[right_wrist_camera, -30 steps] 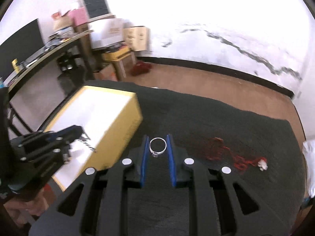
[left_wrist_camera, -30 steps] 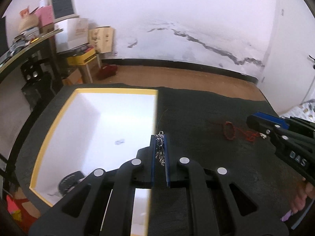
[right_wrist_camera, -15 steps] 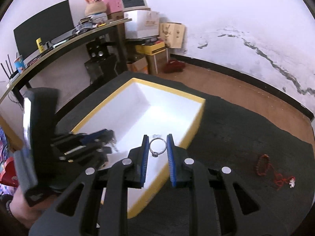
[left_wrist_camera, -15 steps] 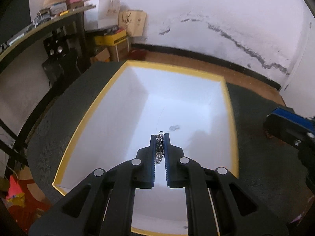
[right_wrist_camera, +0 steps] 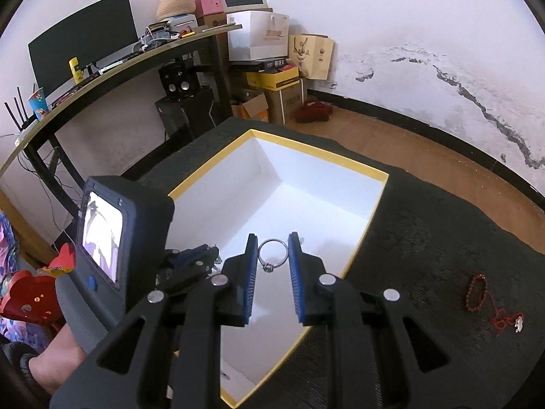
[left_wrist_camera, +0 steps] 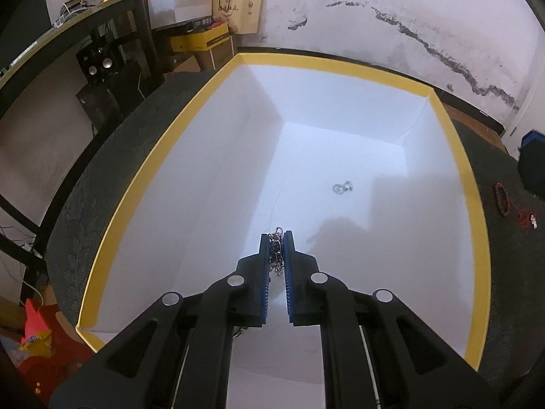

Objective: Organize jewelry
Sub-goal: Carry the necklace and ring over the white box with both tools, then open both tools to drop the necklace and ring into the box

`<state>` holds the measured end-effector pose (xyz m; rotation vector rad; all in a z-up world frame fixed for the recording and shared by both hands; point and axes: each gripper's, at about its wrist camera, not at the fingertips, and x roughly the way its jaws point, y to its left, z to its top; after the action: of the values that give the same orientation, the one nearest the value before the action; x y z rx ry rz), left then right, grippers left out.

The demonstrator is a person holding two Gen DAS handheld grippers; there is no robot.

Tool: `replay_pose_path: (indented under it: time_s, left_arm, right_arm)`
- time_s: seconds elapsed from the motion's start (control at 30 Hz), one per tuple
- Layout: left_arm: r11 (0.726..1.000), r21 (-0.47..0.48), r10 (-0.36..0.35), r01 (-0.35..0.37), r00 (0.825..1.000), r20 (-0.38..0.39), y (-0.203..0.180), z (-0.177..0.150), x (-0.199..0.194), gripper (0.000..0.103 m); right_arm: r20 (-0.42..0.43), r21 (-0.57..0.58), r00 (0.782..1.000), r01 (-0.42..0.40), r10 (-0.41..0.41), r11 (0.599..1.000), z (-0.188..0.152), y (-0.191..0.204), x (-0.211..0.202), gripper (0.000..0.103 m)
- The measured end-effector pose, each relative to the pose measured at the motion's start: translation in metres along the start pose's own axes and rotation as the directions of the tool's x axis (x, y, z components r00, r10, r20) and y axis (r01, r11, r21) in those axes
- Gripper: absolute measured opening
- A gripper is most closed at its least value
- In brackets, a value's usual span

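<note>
A white box with a yellow rim stands open on the dark mat; it also shows in the right wrist view. My left gripper is shut on a silver chain and hangs over the inside of the box. A small silver piece lies on the box floor. My right gripper is shut on a silver ring over the box's near right part. A red bead bracelet with red cord lies on the mat to the right; it also shows in the left wrist view.
The dark mat covers the table. A desk with a monitor stands at the left, with cardboard boxes against the wall behind. The left gripper's body with its screen is at the left in the right wrist view.
My left gripper has moved left from the mat to over the box, chain still held. My right gripper has moved left toward the box with the ring, leaving the red bracelet on the right.
</note>
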<state>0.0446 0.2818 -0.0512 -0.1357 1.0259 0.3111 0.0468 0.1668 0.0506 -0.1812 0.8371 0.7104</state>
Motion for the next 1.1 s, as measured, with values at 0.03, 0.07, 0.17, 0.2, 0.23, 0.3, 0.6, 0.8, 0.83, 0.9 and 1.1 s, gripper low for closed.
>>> replay_pose_path:
  time_s: [0.03, 0.07, 0.17, 0.2, 0.23, 0.3, 0.6, 0.8, 0.83, 0.9, 1.1]
  left_arm:
    - [1.000, 0.000, 0.000, 0.000, 1.000, -0.004, 0.001, -0.001, 0.001, 0.008]
    - [1.000, 0.001, -0.001, 0.001, 1.000, -0.007, 0.001, -0.001, 0.002, 0.008]
    - [1.000, 0.004, -0.002, 0.002, 1.000, -0.012, 0.003, -0.002, 0.003, 0.008]
    - [1.000, 0.006, -0.003, 0.003, 1.000, -0.010, 0.003, -0.001, 0.003, 0.008]
    - [1.000, 0.005, -0.002, 0.002, 1.000, -0.008, 0.002, -0.002, 0.001, 0.008]
    - [1.000, 0.004, -0.009, 0.009, 1.000, 0.000, 0.001, -0.001, -0.001, 0.008]
    - [0.999, -0.012, -0.035, 0.036, 0.998, 0.056, -0.002, -0.001, -0.022, 0.090]
    - [0.998, -0.031, -0.050, 0.053, 0.995, 0.087, 0.007, -0.001, -0.041, 0.091]
    - [0.998, -0.037, -0.051, 0.055, 0.994, 0.098, 0.012, 0.000, -0.045, 0.091]
    - [0.997, -0.066, -0.037, 0.045, 0.992, 0.125, 0.024, 0.001, -0.055, 0.091]
    - [0.965, -0.263, 0.033, 0.020, 0.980, 0.194, 0.082, 0.007, -0.073, 0.091]
  right_arm:
    - [0.000, 0.001, 1.000, -0.002, 0.002, 1.000, 0.000, 0.000, 0.001, 0.019]
    - [-0.001, 0.001, 1.000, -0.002, 0.002, 1.000, 0.000, 0.000, 0.001, 0.019]
    - [-0.005, 0.000, 1.000, 0.001, -0.001, 1.000, 0.000, 0.001, 0.002, 0.019]
    - [-0.004, 0.000, 1.000, 0.002, -0.002, 1.000, 0.000, 0.001, 0.002, 0.019]
    - [-0.003, 0.001, 1.000, 0.003, -0.003, 1.000, 0.000, 0.001, 0.002, 0.019]
    - [0.002, 0.002, 1.000, 0.006, -0.006, 1.000, 0.001, 0.001, 0.001, 0.019]
    - [0.008, 0.017, 1.000, 0.011, -0.011, 1.000, 0.002, -0.003, 0.001, 0.019]
    - [-0.013, 0.008, 1.000, 0.022, -0.022, 1.000, 0.009, -0.004, 0.016, 0.019]
    - [-0.021, 0.005, 0.999, 0.024, -0.024, 1.000, 0.011, -0.003, 0.022, 0.019]
    - [-0.048, 0.005, 0.999, 0.020, -0.020, 1.000, 0.013, -0.003, 0.036, 0.019]
    - [-0.155, 0.009, 0.988, 0.026, -0.024, 1.000, 0.011, -0.006, 0.089, 0.019]
